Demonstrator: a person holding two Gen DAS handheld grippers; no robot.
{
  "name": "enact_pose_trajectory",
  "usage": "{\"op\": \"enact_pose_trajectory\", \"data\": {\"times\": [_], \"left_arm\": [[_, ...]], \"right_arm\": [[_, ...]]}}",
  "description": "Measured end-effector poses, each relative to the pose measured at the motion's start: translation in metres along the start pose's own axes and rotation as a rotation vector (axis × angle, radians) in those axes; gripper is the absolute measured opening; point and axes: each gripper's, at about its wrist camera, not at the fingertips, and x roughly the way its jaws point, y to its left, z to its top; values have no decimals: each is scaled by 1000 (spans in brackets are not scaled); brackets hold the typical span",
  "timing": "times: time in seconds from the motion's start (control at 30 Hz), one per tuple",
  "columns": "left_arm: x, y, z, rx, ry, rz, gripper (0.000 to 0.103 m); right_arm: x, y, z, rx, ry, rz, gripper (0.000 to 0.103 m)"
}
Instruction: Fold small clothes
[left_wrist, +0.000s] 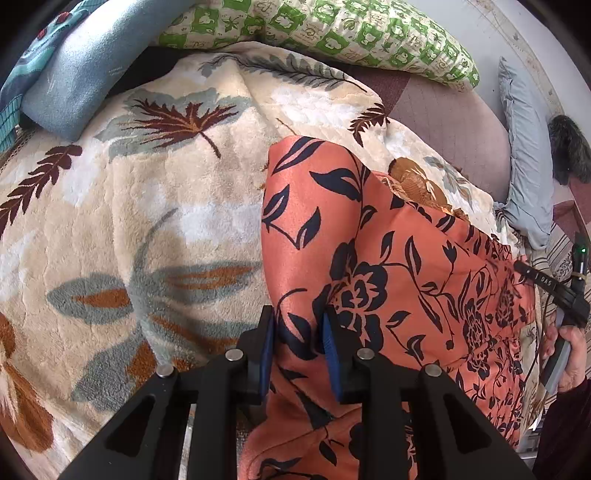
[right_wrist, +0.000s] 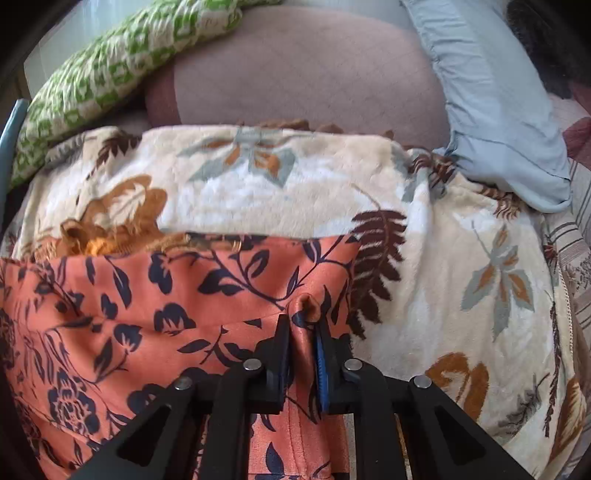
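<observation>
Orange fabric printed with dark navy leaves and flowers, the garment (left_wrist: 388, 266) lies on a cream fleece blanket (left_wrist: 147, 221) with leaf motifs spread over the bed. The left tool (left_wrist: 298, 325) is clamped on a fold of the garment near its left edge, cloth bunched between the blue pads. The right tool (right_wrist: 304, 325) is clamped on a pinched ridge of the same garment (right_wrist: 147, 314) near its right corner, a small puff of cloth poking up past the fingertips. The garment's lower part is cut off by both views, so its kind cannot be told. A rust-coloured frilly piece (right_wrist: 110, 236) shows behind its far edge, mostly hidden. A green checked quilt (left_wrist: 332, 33) and a grey-blue pillow (right_wrist: 498, 110) lie beyond.
</observation>
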Motion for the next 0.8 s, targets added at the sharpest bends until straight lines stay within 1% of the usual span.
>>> {"op": "enact_pose_trajectory", "data": {"times": [0.07, 0.1, 0.17, 0.23, 0.27, 0.3, 0.33, 0.37, 0.4, 0.43, 0.47, 0.53, 0.6, 0.67, 0.73, 0.8], "left_arm": [[1, -1, 0, 5, 1, 2, 27], [2, -3, -1, 11, 2, 7, 27], [4, -6, -1, 23, 3, 25, 30], [6, -7, -2, 21, 5, 36, 31], [6, -7, -2, 20, 6, 38, 32], [6, -8, -2, 22, 6, 41, 33], [6, -8, -2, 24, 5, 51, 37], [5, -9, -2, 24, 3, 62, 39], [5, -9, -2, 22, 1, 67, 44], [4, -9, -2, 21, -3, 70, 46], [3, -10, -2, 22, -9, 79, 47], [-3, -11, -2, 26, -37, 116, 59], [-13, -14, -1, 39, -84, 132, 60], [-24, -18, -2, 46, -127, 114, 62], [-31, -27, -5, 65, -157, 81, 72], [-32, -39, -10, 110, -159, 74, 72]], "right_arm": [[-10, -12, 6, 54, -69, -1, 11], [-9, -16, 8, 76, -77, 1, 11], [6, -19, 9, 98, -44, -2, 11], [29, -20, 0, 116, -7, 10, 12], [39, -21, -6, 134, 5, 25, 17], [47, -24, -11, 149, 7, 29, 18], [47, -27, -15, 164, -15, 36, 24], [45, -30, -17, 182, -27, 30, 28], [42, -35, -17, 204, -14, 15, 43], [39, -40, -16, 230, 2, 9, 64], [31, -47, -16, 258, -13, 21, 66], [4, -61, -15, 304, -92, 36, 66], [-24, -67, -16, 313, -148, 52, 66], [-47, -61, -19, 267, -183, 95, 66], [-58, -42, -25, 185, -168, 116, 66], [-57, -18, -36, 119, -127, 151, 63]]}}
